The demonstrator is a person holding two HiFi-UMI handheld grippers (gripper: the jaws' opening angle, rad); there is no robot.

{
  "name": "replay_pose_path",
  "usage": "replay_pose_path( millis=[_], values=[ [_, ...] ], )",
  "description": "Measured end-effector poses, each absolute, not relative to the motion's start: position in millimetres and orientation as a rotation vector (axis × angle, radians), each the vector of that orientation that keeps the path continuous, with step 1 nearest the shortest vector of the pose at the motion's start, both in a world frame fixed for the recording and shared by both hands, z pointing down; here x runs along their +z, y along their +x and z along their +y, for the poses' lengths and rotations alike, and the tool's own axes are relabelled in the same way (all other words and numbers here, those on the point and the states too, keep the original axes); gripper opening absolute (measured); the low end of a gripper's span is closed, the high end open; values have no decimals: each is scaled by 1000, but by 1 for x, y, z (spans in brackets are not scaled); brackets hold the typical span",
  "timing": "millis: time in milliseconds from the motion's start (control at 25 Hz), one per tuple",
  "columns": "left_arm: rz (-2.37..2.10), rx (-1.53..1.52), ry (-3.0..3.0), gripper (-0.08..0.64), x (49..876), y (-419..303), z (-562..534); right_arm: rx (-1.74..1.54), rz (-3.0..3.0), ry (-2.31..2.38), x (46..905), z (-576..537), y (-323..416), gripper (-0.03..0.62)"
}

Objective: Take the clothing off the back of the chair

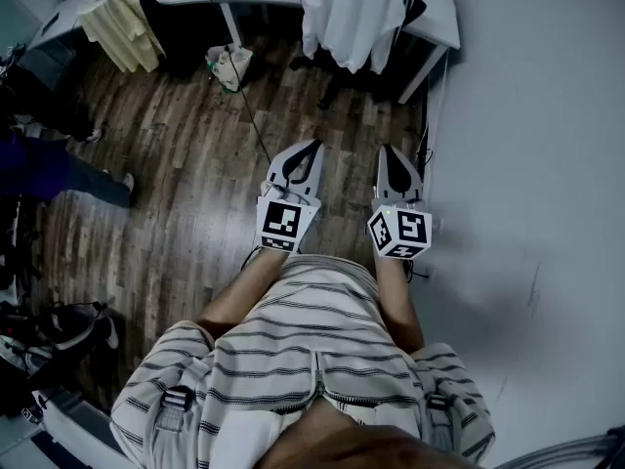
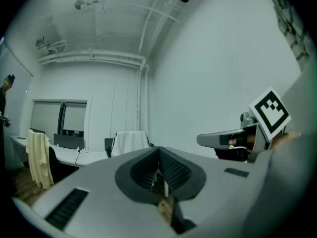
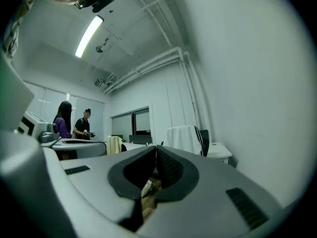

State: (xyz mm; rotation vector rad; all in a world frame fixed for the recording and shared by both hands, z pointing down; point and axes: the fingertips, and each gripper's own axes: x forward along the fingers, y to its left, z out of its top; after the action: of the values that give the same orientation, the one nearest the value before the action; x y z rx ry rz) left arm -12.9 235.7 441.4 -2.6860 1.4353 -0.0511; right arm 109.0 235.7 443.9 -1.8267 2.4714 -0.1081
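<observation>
- The left tongs point(image 1: 311, 149) and the right tongs point(image 1: 389, 152) are both clenched with nothing between them. They are pointing level and forward, side by side.
- The white clothing point(image 1: 356, 13) is hanging over the back of the chair point(image 1: 415, 13), which is standing at the white surface point(image 1: 444, 22).
- It is lying well apart from both tongs, straight ahead across the wooden floor point(image 1: 195, 164) and a little to the right. I am judging the right tongs as nearer.
- Its long axis is running downward from the top of the chair back, its width is lying along the edge of the surface, and its broad side is facing the person.
- A yellowish garment point(image 1: 122, 27) is hanging farther to the left.
</observation>
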Motion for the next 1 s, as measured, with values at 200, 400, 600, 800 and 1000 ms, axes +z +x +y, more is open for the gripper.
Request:
replay_pose_path(
  millis=[200, 400, 600, 800, 1000],
  values=[
    [1439, -45, -2688, 25, 444, -8, 238, -104, 2470, -1827, 446, 239, 115, 20],
    [1440, -48, -2694, 25, 446, -9, 240, -97, 2463, -1826, 447, 242, 115, 20],
    [1430, -53, -2695, 25, 449, -11, 242, -86, 2439, -1820, 445, 242, 114, 20],
    [1428, -54, -2700, 25, 452, -21, 244, -88, 2441, -1841, 451, 244, 105, 21],
    [1434, -41, -2717, 25, 457, -29, 248, -97, 2445, -1846, 457, 250, 97, 21]
  ],
)
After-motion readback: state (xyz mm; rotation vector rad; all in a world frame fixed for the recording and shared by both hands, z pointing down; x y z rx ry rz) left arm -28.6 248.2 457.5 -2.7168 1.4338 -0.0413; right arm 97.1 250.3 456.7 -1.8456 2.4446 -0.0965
